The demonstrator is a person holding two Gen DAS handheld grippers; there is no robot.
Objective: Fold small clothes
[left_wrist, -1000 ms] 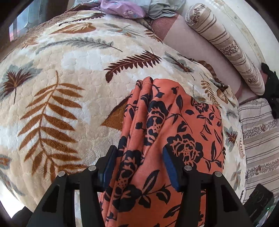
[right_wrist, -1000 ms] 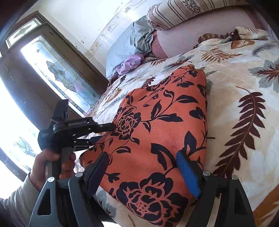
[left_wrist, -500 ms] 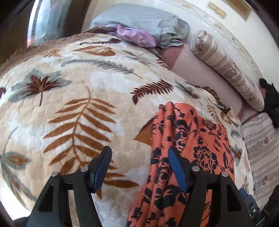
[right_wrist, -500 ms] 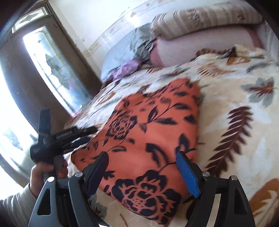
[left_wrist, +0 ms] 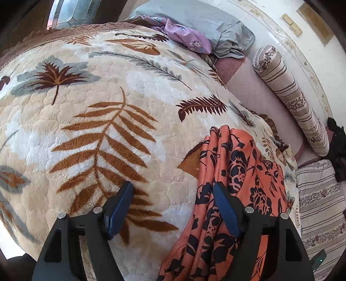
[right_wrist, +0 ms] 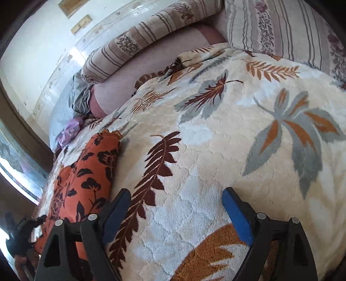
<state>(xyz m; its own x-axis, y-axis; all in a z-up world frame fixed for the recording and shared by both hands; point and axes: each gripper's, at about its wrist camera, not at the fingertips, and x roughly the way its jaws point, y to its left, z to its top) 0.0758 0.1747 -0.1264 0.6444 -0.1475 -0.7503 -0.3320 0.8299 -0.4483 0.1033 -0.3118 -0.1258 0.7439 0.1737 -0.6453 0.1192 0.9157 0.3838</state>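
A folded orange garment with a dark flower print (left_wrist: 240,173) lies on the leaf-patterned blanket (left_wrist: 86,112). My left gripper (left_wrist: 173,194) hovers just left of the garment with its jaws opening. Only blanket shows between them, and the right finger (left_wrist: 225,207) overlaps the garment's edge. In the right wrist view the garment (right_wrist: 86,173) lies at the left. My right gripper (right_wrist: 176,194) is to its right over bare blanket (right_wrist: 237,129), jaws opening and empty. The left gripper's dark body (right_wrist: 21,231) shows at the bottom left.
A purple cloth (left_wrist: 186,36) and a grey pillow (left_wrist: 205,21) lie at the head of the bed. A striped bolster (left_wrist: 287,93) runs along the wall, with a striped pillow (left_wrist: 320,205) on the right. A glazed door (left_wrist: 71,10) stands behind.
The left gripper swung left off the garment that lay between its jaws, and the jaws widened. The right gripper swung right, away from the garment, onto bare blanket and opened wider.
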